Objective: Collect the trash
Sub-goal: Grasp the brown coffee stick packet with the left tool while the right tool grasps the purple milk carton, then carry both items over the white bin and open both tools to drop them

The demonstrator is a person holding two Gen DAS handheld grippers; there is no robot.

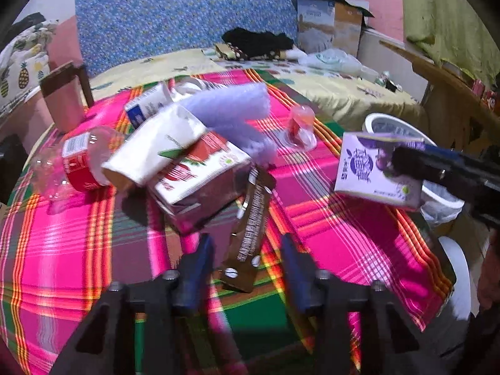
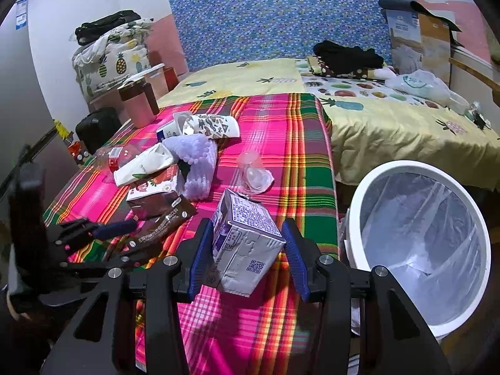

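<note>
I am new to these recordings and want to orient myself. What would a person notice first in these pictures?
First the bright pink plaid tablecloth, with a heap of trash at its left: cartons, a paper cup and a clear bottle. Next, the right claw holds a purple-and-white drink carton near the table's right edge. Just to its right stands a white bin with a clear liner.

A heap of trash lies on the table (image 2: 300, 131): a bottle (image 2: 117, 156) at the left, a paper cup (image 2: 143, 164) across a carton (image 2: 154, 193), a wrapper (image 1: 250, 218) before them; the bin (image 2: 420, 240) stands right of the table; the bed (image 2: 390, 125) lies behind.
</note>
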